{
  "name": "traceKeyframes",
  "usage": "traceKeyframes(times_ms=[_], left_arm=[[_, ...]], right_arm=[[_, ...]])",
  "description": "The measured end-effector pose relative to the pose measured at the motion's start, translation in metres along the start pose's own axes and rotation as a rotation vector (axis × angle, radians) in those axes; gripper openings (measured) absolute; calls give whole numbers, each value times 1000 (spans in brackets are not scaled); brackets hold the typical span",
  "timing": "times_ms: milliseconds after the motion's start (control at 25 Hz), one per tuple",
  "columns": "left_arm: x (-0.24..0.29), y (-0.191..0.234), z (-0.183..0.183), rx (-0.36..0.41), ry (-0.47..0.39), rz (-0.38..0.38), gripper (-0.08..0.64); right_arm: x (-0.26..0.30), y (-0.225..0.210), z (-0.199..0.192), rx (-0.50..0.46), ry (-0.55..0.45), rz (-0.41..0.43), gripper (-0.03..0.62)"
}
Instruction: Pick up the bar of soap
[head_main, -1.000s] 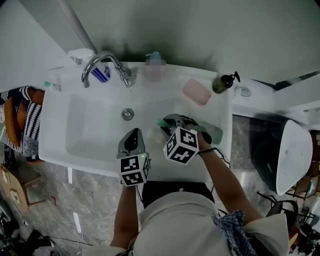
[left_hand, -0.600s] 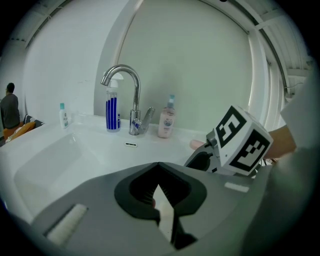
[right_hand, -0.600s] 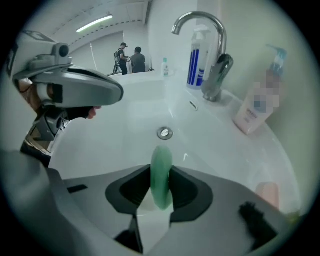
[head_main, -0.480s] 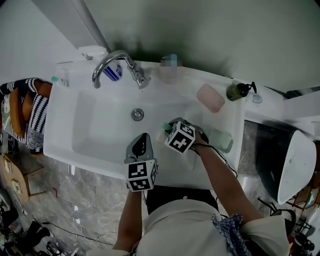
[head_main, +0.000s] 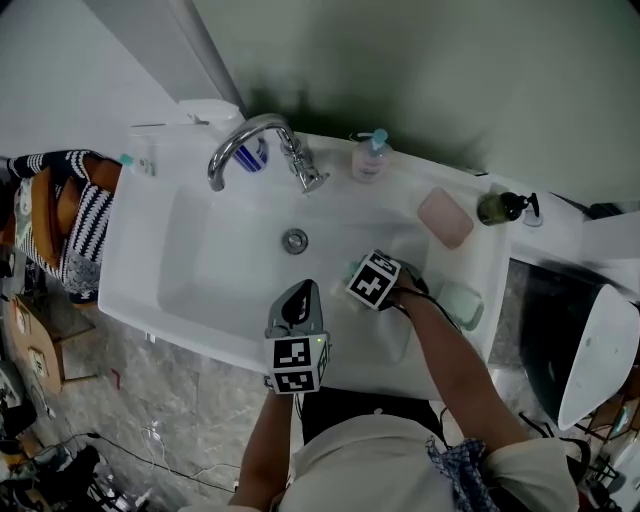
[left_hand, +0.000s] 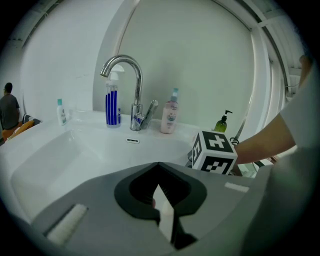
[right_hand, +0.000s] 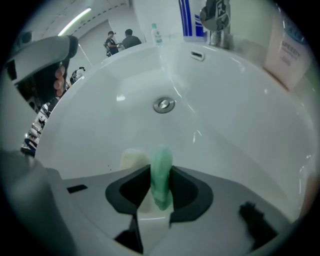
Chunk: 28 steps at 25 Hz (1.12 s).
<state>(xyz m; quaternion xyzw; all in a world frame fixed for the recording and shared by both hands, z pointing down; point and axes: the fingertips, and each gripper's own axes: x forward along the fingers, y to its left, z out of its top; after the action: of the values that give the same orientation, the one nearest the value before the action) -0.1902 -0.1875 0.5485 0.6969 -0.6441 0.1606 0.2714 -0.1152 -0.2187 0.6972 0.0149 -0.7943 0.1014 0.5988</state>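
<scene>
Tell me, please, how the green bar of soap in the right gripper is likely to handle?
The green bar of soap looks stiff: it stands on edge between the fingers of the right gripper without bending. Its smooth, rounded surface probably makes it slippery. If released, it would likely slide down the glossy white sink basin.

We had soft, even light, pale glare streaking the white sink (right_hand: 225, 100). Gripper views bowed into dark corners, and the bar of soap (right_hand: 161, 175) blurred up close.
</scene>
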Motion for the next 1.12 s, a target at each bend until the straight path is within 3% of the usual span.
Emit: traceKeyframes(times_ms=[320, 520, 640, 1120], left_arm=[[9, 3, -5, -2, 25, -11, 9], [8, 6, -3, -12, 20, -12, 9], [9, 3, -2, -12, 18, -16, 9], [8, -5, -5, 3, 22, -36, 9]], right_arm=[[8, -4, 2, 49, 16, 65, 124], [7, -6, 1, 45, -3, 38, 134], [1, -12, 2, 59, -37, 28, 189], [-30, -20, 1, 27, -73, 0, 195]])
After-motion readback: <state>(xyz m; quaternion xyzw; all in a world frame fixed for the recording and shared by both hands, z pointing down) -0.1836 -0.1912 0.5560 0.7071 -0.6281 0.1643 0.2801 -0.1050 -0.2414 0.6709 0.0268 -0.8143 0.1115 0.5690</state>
